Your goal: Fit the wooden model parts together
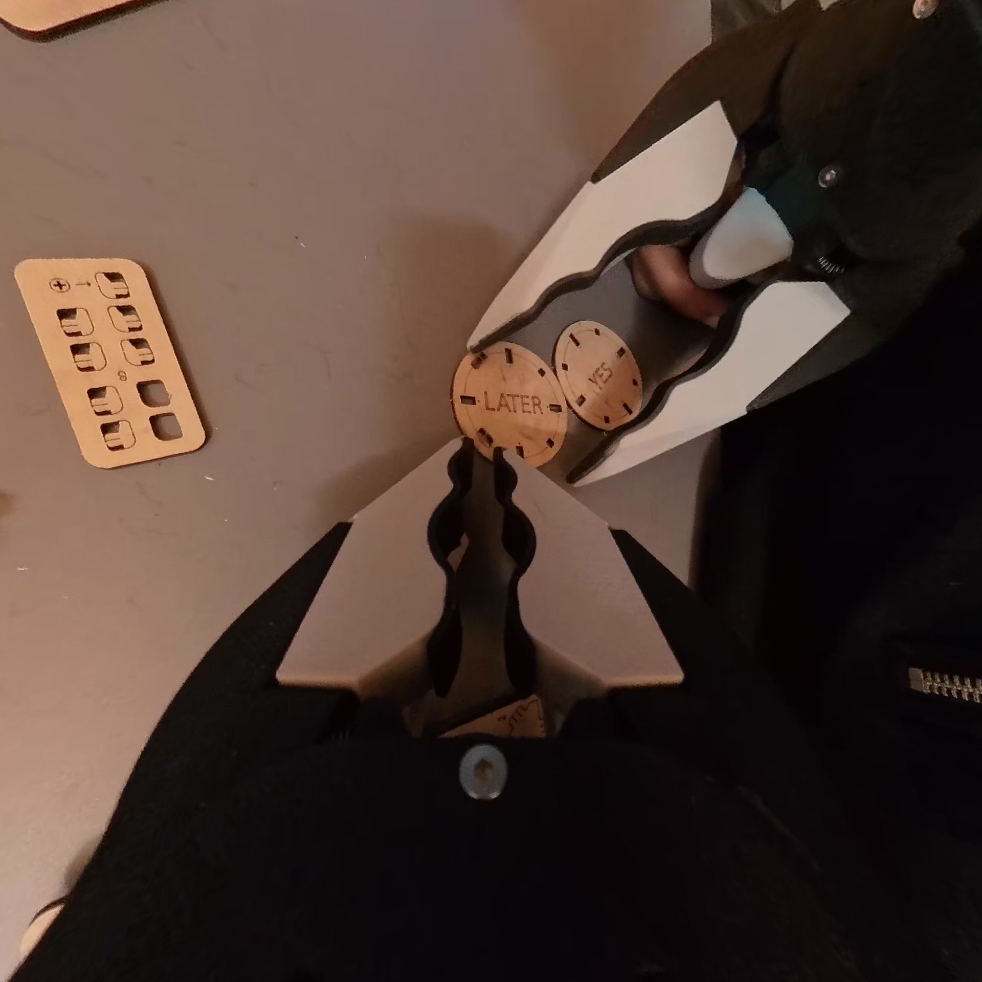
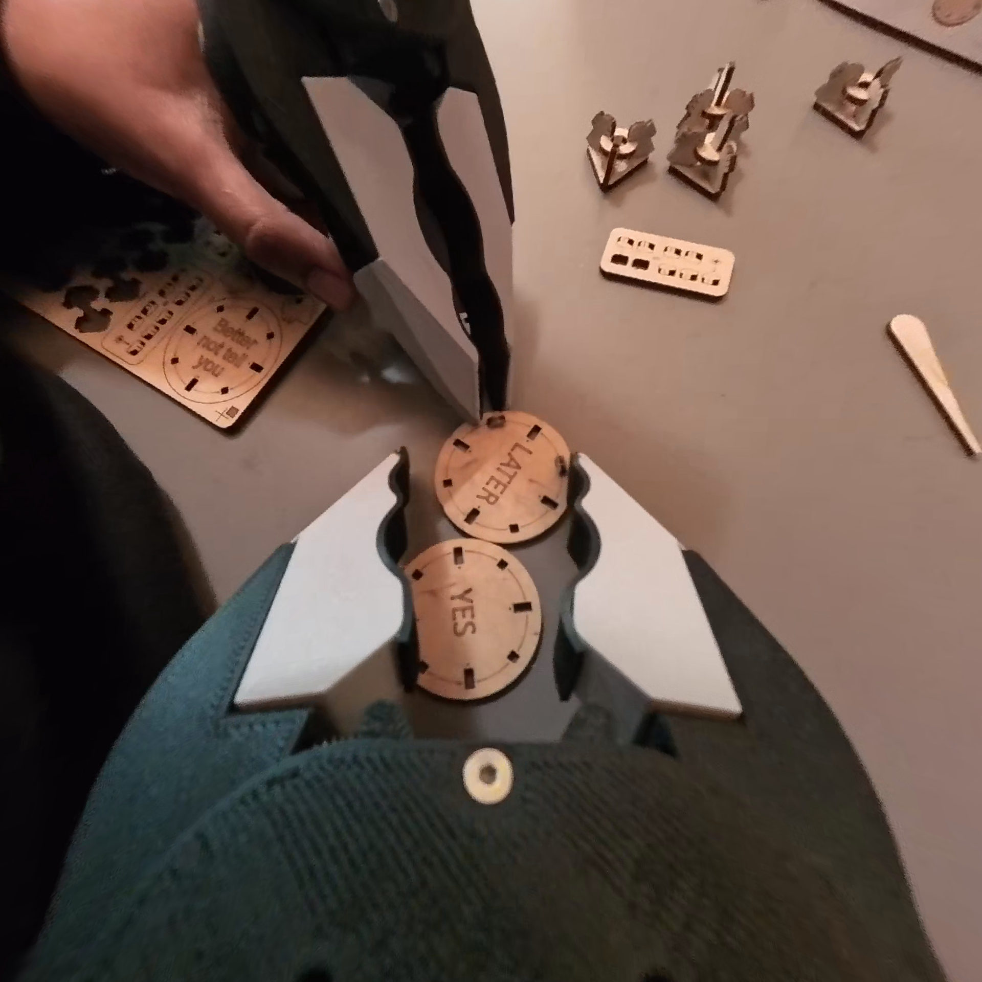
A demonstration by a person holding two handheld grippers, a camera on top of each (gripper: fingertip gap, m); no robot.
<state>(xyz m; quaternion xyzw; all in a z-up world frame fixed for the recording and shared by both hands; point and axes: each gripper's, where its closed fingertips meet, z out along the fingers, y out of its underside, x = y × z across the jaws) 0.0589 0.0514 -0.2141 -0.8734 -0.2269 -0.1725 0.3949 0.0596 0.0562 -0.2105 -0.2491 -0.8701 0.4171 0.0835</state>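
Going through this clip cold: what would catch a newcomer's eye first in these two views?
Two round wooden discs lie side by side on the grey table. The right gripper stands wide open around them, one fingertip against the farther disc's rim. The left gripper, nearly shut, pinches that same disc's edge from the opposite side. Small wooden models stand farther back.

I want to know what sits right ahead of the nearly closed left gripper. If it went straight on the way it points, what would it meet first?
The left gripper would meet the nearer round wooden disc at once: its fingertips are already at that disc's edge. Beyond lie the second disc and the open right gripper. Whether it is already touching is unclear.
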